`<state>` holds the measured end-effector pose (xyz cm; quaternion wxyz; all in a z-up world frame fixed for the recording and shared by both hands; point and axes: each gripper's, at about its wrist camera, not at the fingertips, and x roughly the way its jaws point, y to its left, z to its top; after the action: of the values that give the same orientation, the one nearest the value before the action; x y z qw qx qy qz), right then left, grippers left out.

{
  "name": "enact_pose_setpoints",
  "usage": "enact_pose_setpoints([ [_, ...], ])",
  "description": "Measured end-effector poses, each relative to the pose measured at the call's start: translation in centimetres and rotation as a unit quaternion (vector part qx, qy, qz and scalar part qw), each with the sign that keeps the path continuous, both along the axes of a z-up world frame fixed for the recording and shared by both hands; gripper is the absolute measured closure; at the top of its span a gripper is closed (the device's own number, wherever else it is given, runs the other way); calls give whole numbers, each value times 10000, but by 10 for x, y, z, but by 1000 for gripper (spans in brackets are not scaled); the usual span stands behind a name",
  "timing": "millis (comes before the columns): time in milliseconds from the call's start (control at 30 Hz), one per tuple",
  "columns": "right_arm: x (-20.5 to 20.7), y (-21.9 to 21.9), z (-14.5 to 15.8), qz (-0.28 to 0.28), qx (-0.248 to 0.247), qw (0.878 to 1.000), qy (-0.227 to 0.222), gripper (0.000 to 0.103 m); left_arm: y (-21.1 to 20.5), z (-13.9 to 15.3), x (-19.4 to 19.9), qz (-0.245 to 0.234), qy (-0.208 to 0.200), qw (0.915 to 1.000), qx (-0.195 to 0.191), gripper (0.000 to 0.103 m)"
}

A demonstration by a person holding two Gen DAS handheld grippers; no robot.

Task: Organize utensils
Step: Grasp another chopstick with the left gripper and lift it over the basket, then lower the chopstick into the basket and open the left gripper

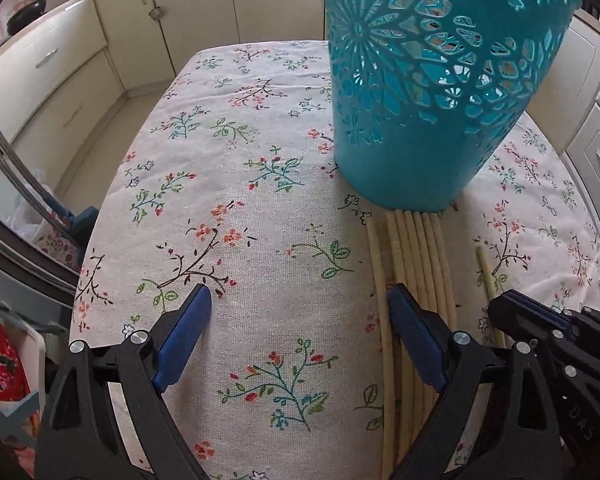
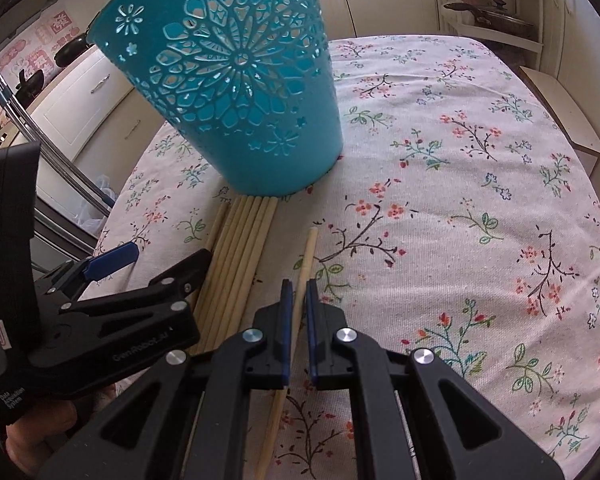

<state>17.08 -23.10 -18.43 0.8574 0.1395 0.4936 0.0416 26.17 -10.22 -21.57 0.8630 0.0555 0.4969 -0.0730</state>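
Left wrist view: the left tool (image 1: 298, 316) hangs low over the tabletop (image 1: 228, 168) with its jaws spread wide and nothing between them; its right finger sits just beside, perhaps over, the bundle (image 1: 420, 248) of pale sticks. The bundle lies flat with its far ends touching the base of the teal holder (image 1: 424, 92), which stands upright. A lone stick (image 1: 487, 276) lies apart to the right of the bundle, and the right tool (image 1: 500, 308) reaches in over its near part. Whether anything is in the holder cannot be told from here, so by my reading most of the sorting is left: the bundle and the lone stick are all still on the cloth.

Right wrist view: the right tool (image 2: 296, 292) points along the lone stick (image 2: 306, 260), jaws nearly pressed together on either side of it; I judge they are pinching it or about to, but contact is not clear. The stick looks flat on the tabletop (image 2: 460, 160). The left tool (image 2: 160, 256) is on the left, over the bundle (image 2: 244, 236), which runs up to the holder (image 2: 236, 80).
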Motion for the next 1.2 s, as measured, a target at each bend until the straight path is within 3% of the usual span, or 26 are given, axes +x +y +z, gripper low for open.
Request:
enact_pose_setpoints([
  [133, 0, -1, 0, -8, 23, 10000, -7, 96, -4, 1, 8, -83, 21, 10000, -18, 23],
  [233, 1, -1, 0, -27, 52, 10000, -24, 96, -9, 3, 16, -233, 14, 9997, -45, 39],
  [400, 3, -2, -1, -48, 73, 9999, -74, 96, -17, 6, 16, -500, 40, 9986, -157, 91],
  [467, 3, -1, -1, -40, 39, 9999, -101, 96, -17, 7, 15, -584, 81, 9980, -213, 98],
  [667, 2, 2, -1, -32, -39, 9999, -165, 96, 2, 11, 8, -653, 313, 9960, -519, 99],
  [833, 2, 2, -1, -41, -49, 9998, -182, 96, 31, 42, -6, -787, 191, 9910, -1067, 99],
  [1033, 1, 1, -1, -66, -5, 9998, -180, 96, 59, 112, -23, -1005, -102, 9768, -1889, 99],
  [1200, 1, 1, -1, -70, -24, 9998, -189, 96, 60, 185, -25, -1141, -758, 9601, -2438, 99],
])
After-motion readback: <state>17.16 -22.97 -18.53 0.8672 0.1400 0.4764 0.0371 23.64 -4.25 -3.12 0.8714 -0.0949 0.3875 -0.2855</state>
